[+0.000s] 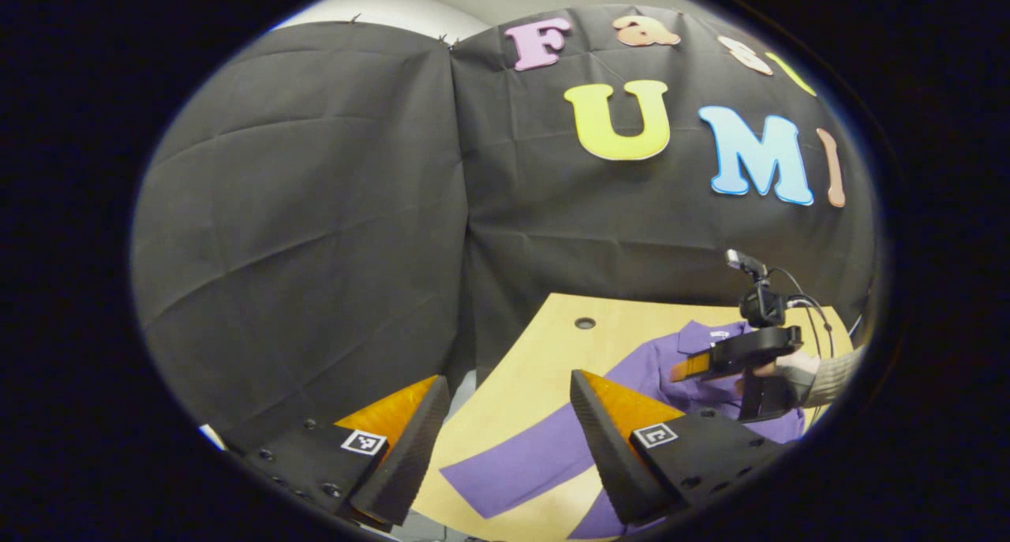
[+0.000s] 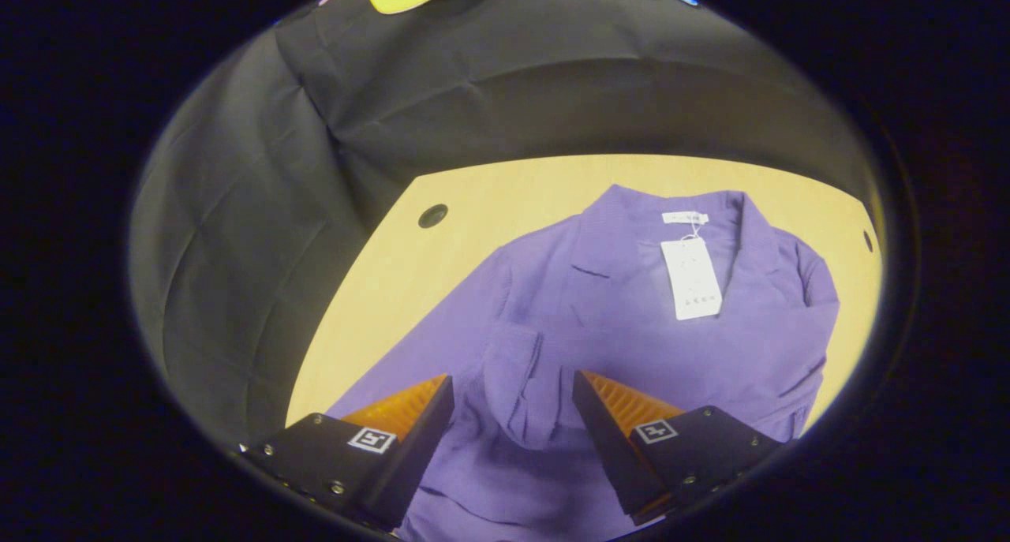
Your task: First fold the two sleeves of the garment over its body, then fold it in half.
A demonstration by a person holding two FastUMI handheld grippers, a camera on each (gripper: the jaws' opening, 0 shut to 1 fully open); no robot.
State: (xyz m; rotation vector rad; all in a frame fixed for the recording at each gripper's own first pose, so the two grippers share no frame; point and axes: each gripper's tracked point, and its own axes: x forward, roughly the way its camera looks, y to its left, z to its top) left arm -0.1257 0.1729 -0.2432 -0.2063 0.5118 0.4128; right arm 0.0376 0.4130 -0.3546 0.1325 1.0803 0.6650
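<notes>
Black cloth wall behind; pale wooden bench [image 2: 394, 282] in front, bare along its left edge around a round hole [image 2: 432, 215]. Purple garment [image 2: 615, 321] lies flat on it, collar far, white tag [image 2: 691, 278] at the neck, one sleeve [image 1: 513, 463] stretched toward the near-left edge. My left gripper [image 1: 509, 424] hangs above that sleeve, fingers apart. My right gripper [image 2: 513, 412] hangs above the garment's body, fingers apart, nothing held.

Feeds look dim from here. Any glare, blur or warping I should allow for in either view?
Left gripper view: the table edge bows from fisheye warping, with the far right gripper small and soft. Right gripper view: even, dimmish light, no glare on the purple garment; the hang tag print is too blurred to read.
</notes>
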